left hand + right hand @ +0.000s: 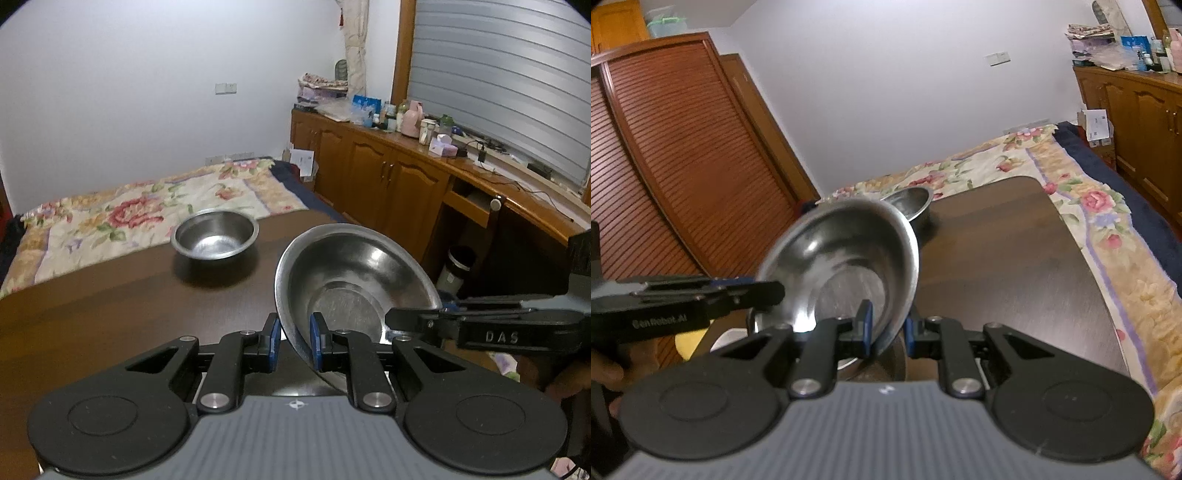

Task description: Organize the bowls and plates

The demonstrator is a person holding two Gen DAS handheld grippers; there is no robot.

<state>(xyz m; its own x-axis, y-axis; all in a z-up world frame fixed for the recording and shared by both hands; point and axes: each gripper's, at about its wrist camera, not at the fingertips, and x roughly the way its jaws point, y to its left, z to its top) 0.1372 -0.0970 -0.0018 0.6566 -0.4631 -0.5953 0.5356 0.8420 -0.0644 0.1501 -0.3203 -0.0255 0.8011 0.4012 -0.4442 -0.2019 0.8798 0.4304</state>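
Bowls number two: the near bowl [354, 280] is tilting above the tabletop [110, 295], its rim lying between the part-open pads of both the left gripper [293, 341] and right gripper [888, 328]; whether they are pinching is unclear. The far bowl [215, 238] is sitting by the far edge.

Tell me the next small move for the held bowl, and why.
Probably carry the tilted steel bowl, gripped at its rim by both the left gripper and right gripper, toward the second bowl standing on the table, to nest them.
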